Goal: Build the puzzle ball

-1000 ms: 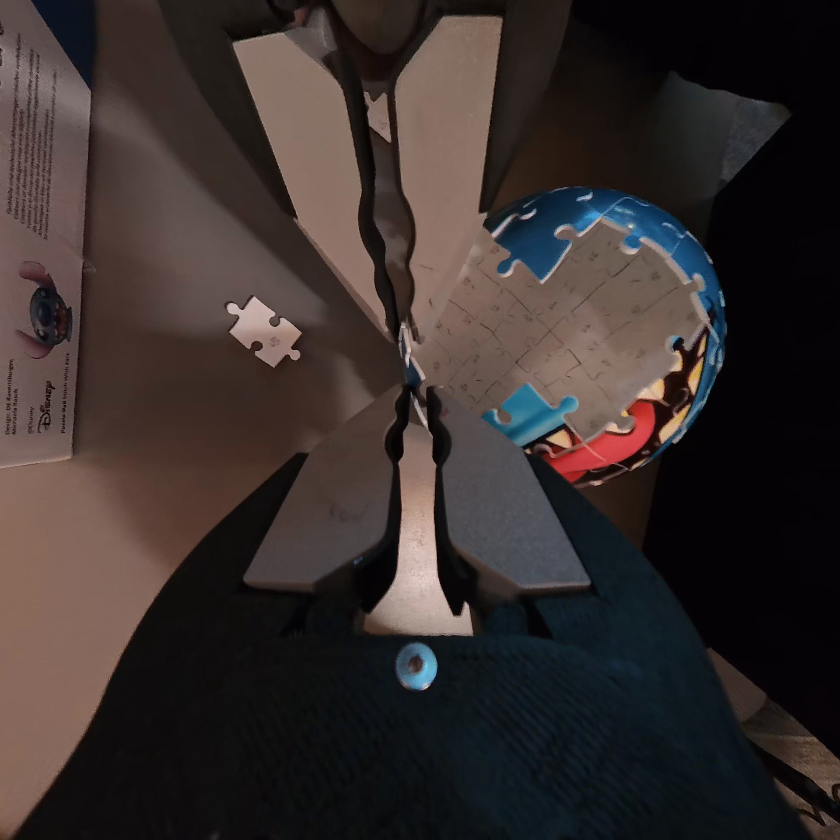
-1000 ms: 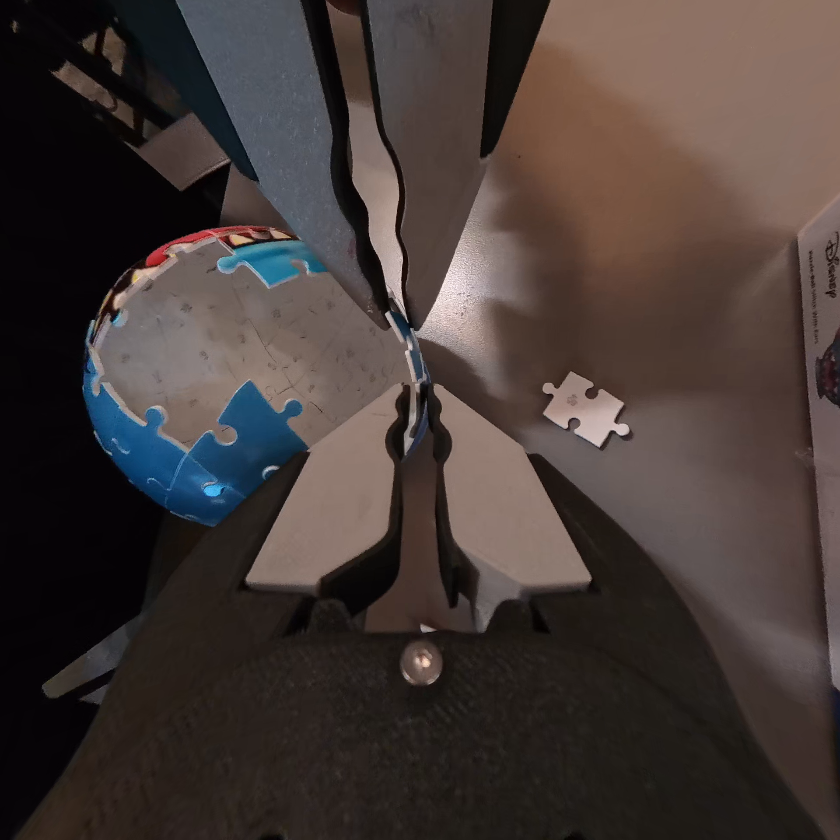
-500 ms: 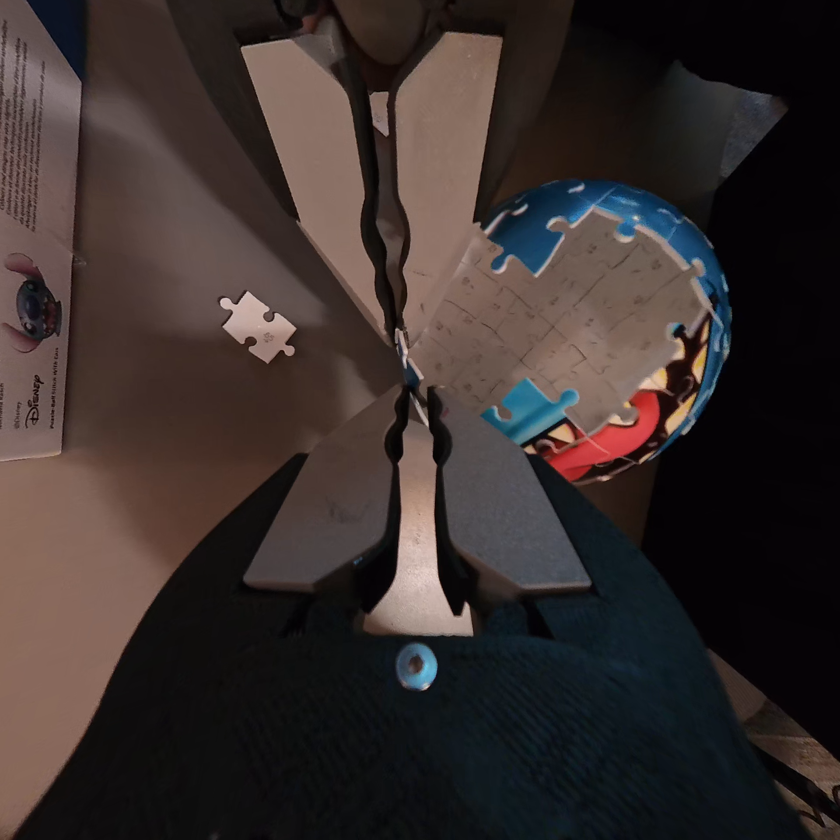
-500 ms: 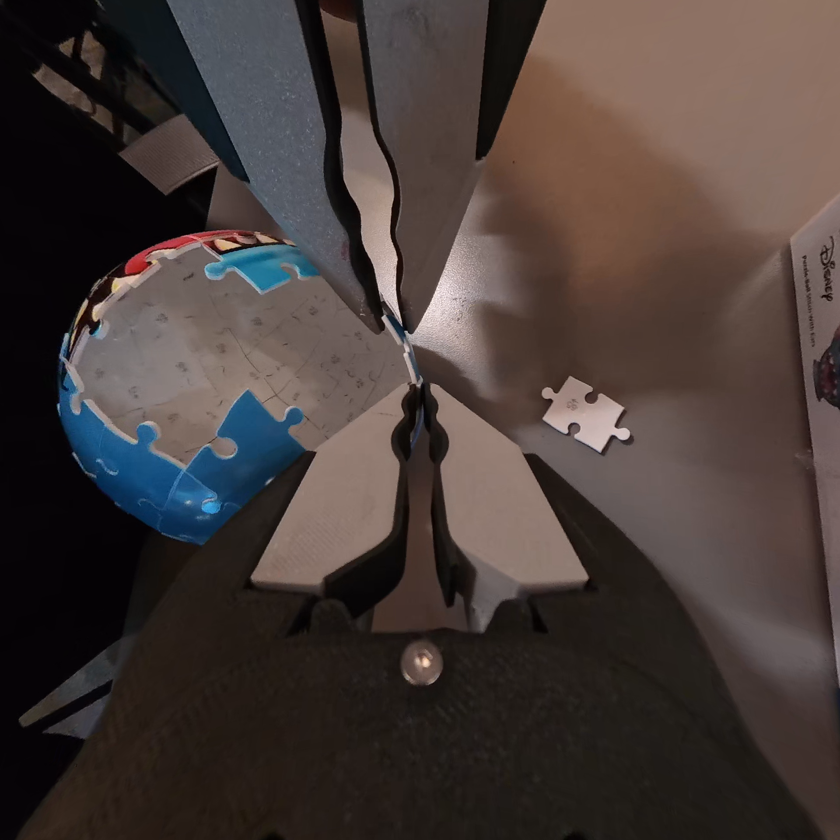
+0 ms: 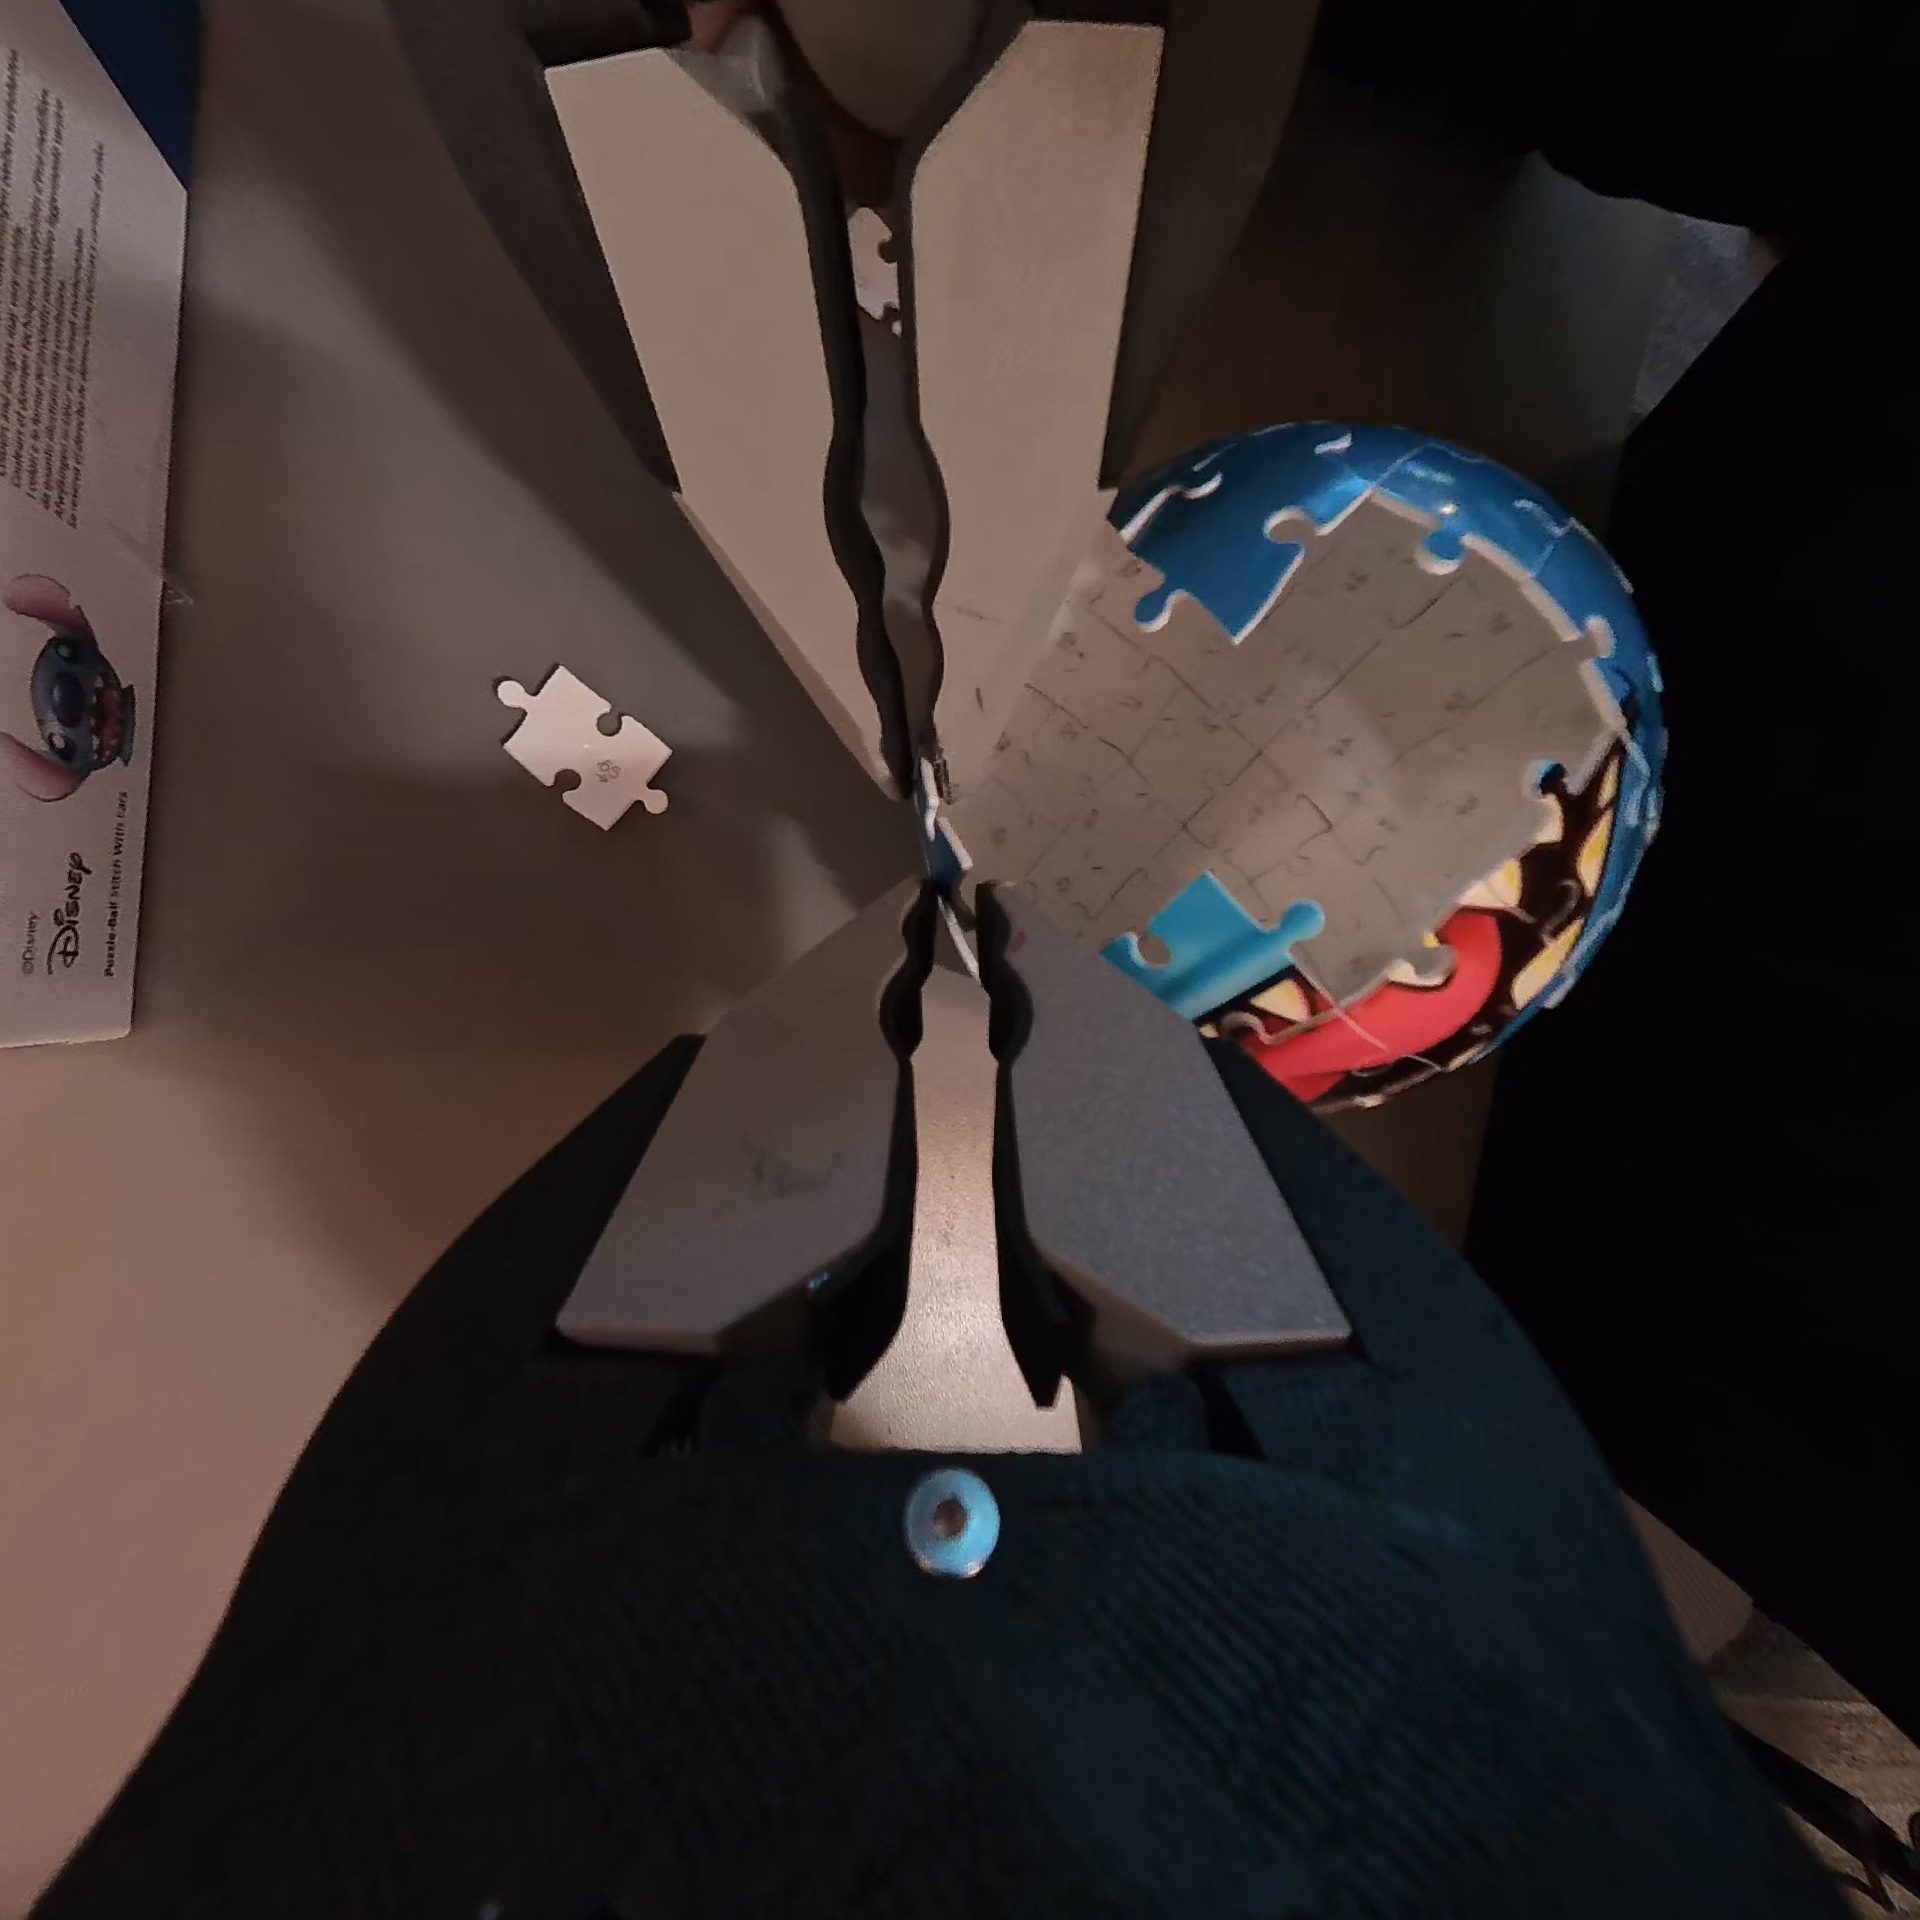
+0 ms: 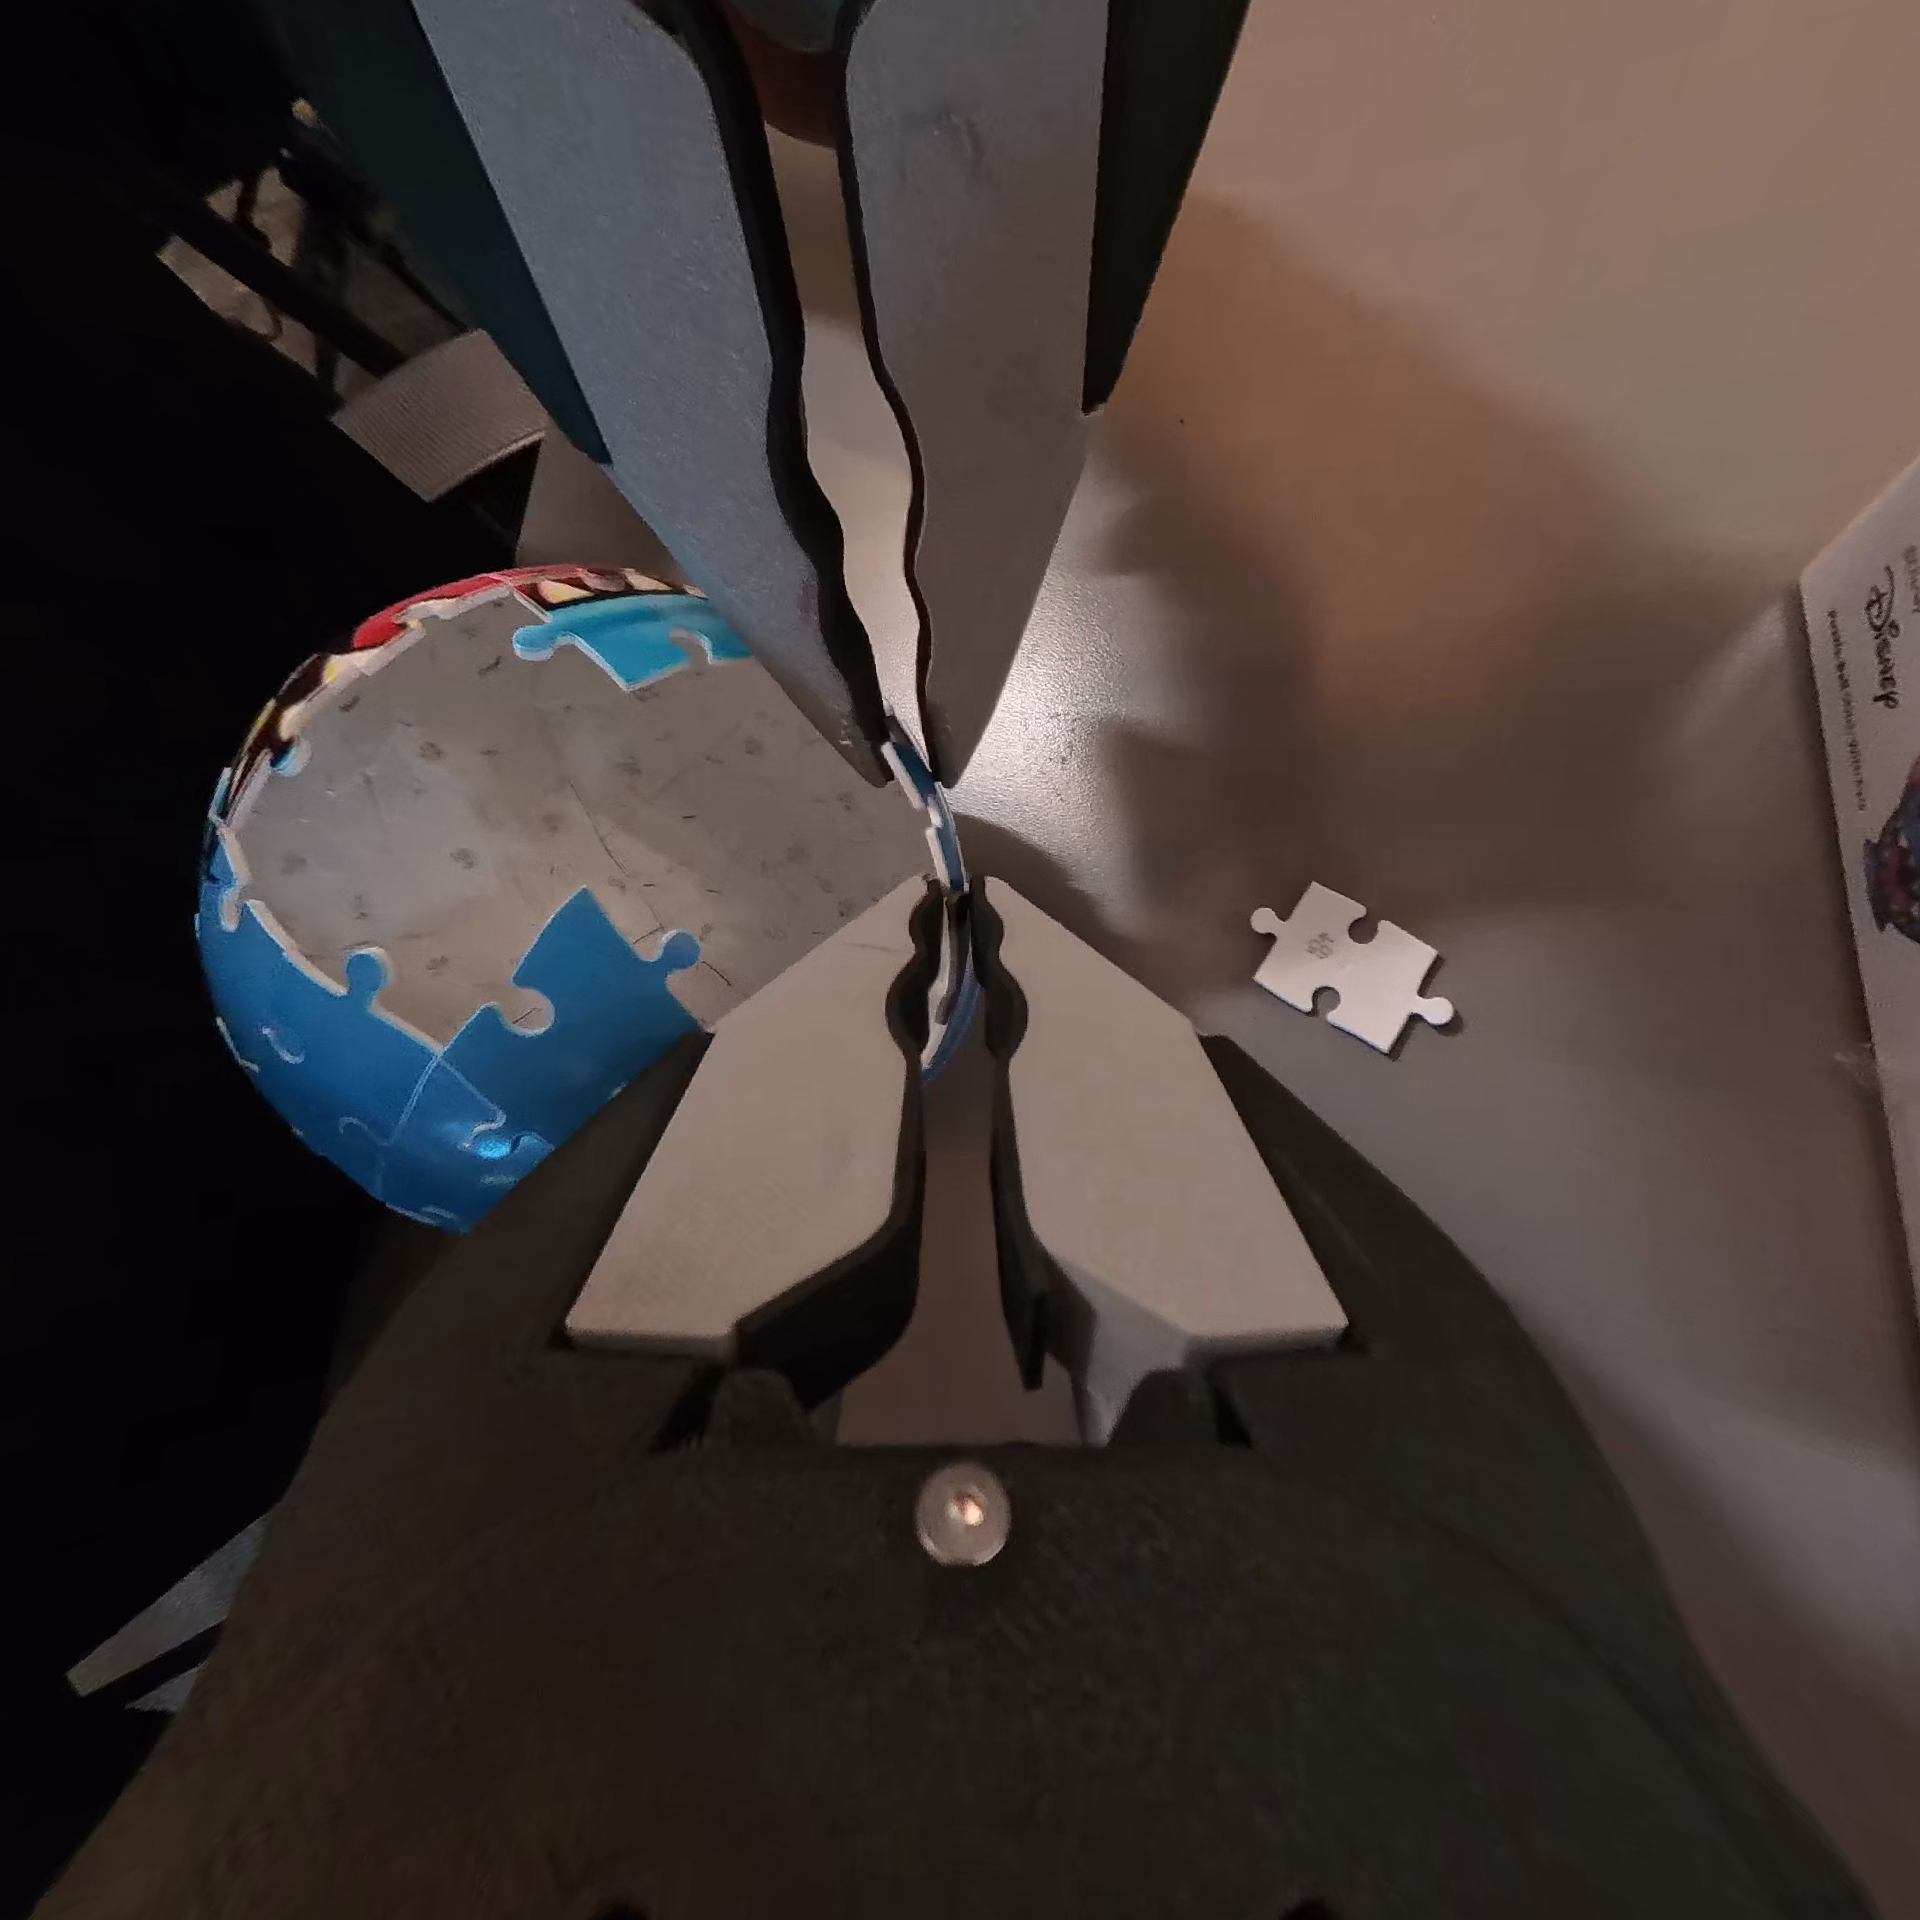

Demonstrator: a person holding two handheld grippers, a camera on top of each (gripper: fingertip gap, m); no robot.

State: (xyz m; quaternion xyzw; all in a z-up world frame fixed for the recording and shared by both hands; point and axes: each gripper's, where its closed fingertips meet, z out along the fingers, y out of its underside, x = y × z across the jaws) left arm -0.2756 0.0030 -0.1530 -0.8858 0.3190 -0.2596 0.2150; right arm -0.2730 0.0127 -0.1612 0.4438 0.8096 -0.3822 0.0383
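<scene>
Pale tabletop (image 5: 343,1091) – loose puzzle piece (image 5: 584,746), printed sheet (image 5: 73,582); dark beyond.

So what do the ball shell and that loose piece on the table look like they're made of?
The puzzle ball looks like thin rigid plastic: its blue outside carries a glossy highlight, its pale grey inside is matt, and the shell keeps its curve while each claw pinches only the rim. The loose piece shows the same matt pale back, so probably the same plastic, though coated card can't be ruled out.

Puzzle ball (image 5: 1538,582) glossy blue outside, matt grey inside; loose piece (image 6: 1351,971) likely matt card; table (image 5: 343,436) smooth.
</scene>
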